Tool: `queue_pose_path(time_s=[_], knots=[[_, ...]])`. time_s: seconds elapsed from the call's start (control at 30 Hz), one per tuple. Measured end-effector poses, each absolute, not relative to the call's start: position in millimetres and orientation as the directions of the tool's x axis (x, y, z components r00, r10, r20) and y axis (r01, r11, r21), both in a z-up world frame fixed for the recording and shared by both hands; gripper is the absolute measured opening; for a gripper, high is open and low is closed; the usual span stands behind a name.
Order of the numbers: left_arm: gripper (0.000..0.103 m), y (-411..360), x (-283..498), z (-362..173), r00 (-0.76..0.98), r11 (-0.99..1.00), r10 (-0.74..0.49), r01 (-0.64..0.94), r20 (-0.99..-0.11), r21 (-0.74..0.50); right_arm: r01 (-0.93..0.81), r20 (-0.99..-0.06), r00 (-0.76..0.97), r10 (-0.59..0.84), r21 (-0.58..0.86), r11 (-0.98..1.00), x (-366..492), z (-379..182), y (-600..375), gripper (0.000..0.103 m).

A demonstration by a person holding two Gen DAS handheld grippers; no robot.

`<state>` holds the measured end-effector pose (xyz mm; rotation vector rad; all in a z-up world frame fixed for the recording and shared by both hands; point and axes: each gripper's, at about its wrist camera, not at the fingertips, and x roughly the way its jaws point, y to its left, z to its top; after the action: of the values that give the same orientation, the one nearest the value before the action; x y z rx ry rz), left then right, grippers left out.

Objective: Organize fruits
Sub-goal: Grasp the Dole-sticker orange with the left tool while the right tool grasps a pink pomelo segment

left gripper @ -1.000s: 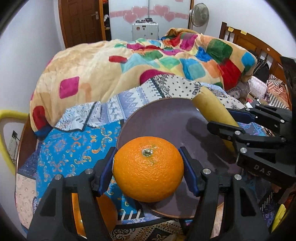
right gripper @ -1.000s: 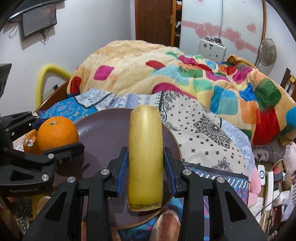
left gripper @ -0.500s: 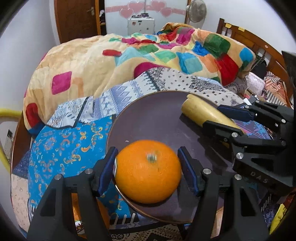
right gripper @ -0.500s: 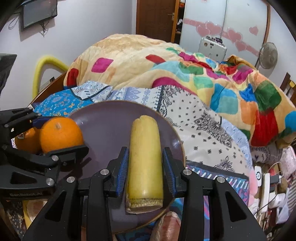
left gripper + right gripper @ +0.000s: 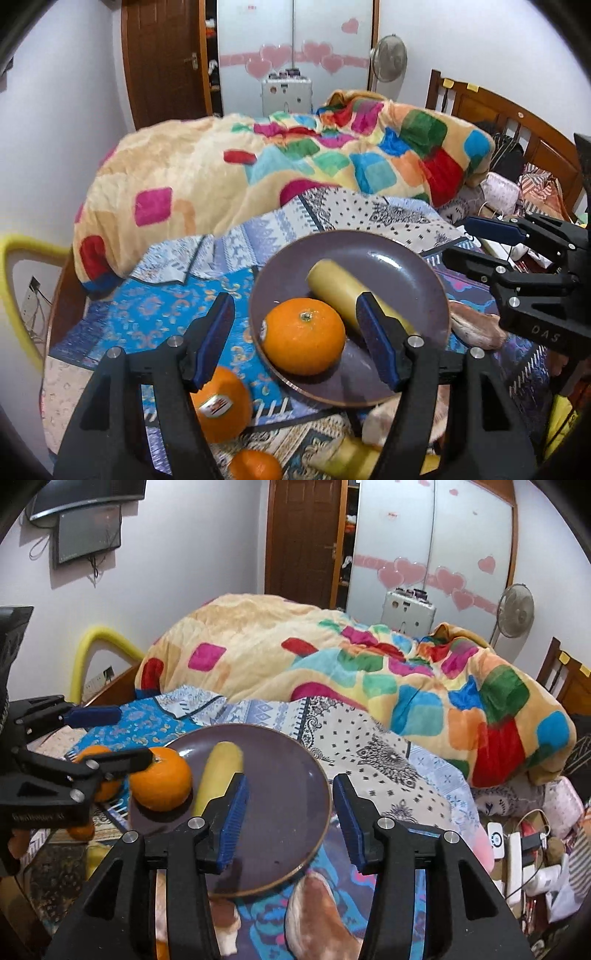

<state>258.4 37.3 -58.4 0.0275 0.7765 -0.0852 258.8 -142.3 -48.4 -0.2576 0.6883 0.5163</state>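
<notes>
Plate (image 5: 413,266) holds orange (image 5: 304,336) and banana piece (image 5: 343,291), touching. Left gripper (image 5: 295,343) fingers wide, empty; right gripper (image 5: 288,819) opening, empty. Loose orange (image 5: 221,410) lower left, nearer the left gripper.

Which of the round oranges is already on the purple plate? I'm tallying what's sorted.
The round orange with the green stem button, resting on the purple plate beside the yellow banana piece. The stickered orange and smaller orange lie on the patterned cloth.
</notes>
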Motion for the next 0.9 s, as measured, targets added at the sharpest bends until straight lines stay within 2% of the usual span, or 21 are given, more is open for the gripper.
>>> queue_pose_path(time_s=[0.23, 0.43, 0.67, 0.9], knots=[[0.073, 52.0, 224.8, -40.4, 0.744, 0.997, -0.043, 0.073, -0.666, 0.017, -0.519, -0.637, 0.679, 0.364, -0.066, 0.852, 239.9, -37.1, -159.6, 0.047], [0.079, 68.3, 205.1, -44.2, 0.744, 0.998, -0.013, 0.055, -0.669, 0.041, -0.507, -0.633, 0.686, 0.357, -0.064, 0.86, 228.7, -37.3, -175.4, 0.053], [0.081, 93.2, 195.7, -73.2, 0.698, 1.0, -0.004, 0.012, -0.716, 0.006, -0.498, -0.666, 0.666, 0.337, -0.061, 0.865, 220.9, -56.6, -190.8, 0.058], [0.081, 105.1, 202.1, -101.4, 0.642, 1.0, -0.015, 0.002, -0.766, -0.019, -0.501, -0.727, 0.609, 0.317, -0.043, 0.864, 221.4, -90.6, -195.2, 0.058]])
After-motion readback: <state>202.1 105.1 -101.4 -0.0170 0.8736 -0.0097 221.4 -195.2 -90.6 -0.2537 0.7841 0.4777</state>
